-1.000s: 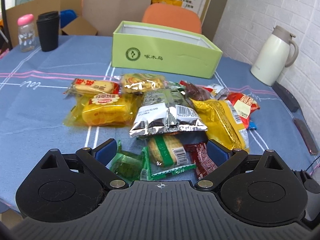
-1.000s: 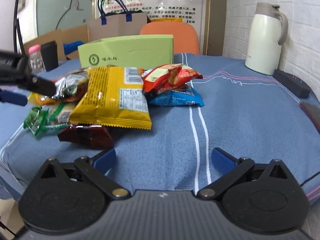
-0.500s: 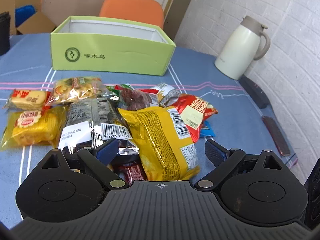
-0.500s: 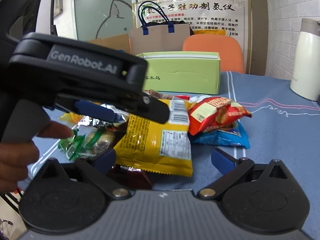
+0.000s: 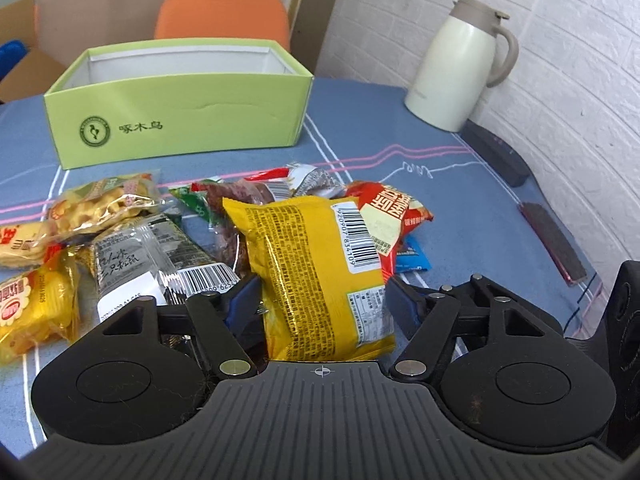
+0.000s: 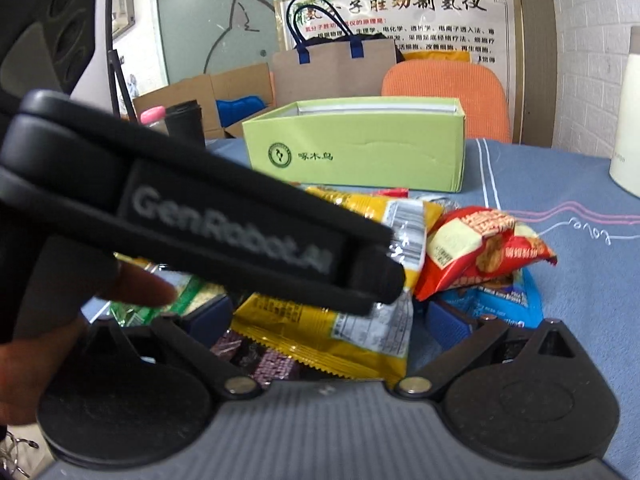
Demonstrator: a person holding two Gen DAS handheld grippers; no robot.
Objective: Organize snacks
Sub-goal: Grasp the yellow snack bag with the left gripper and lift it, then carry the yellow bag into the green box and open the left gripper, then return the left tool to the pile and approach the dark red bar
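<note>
A pile of snack packets lies on the blue tablecloth before an open green box [image 5: 180, 120], which also shows in the right wrist view [image 6: 360, 148]. My left gripper [image 5: 324, 304] is open, its blue pads on either side of a yellow packet [image 5: 316, 272], not clamping it. My right gripper [image 6: 328, 320] is open, low over the same yellow packet [image 6: 332, 340], with a dark red packet [image 6: 256, 356] under it. The left gripper's black body [image 6: 200, 220] crosses the right wrist view and hides part of the pile. A red packet [image 6: 480, 252] lies to the right.
A white thermos jug [image 5: 460, 64] stands at the right by the brick wall. Two dark flat items [image 5: 548, 236] lie near the table's right edge. An orange chair [image 5: 222, 12], a paper bag and cardboard boxes stand behind the table. A silver packet [image 5: 152, 260] lies left.
My left gripper has moved right and forward over the pile; the yellow packet now sits between its narrower fingers. My right gripper has moved in toward the same packet.
</note>
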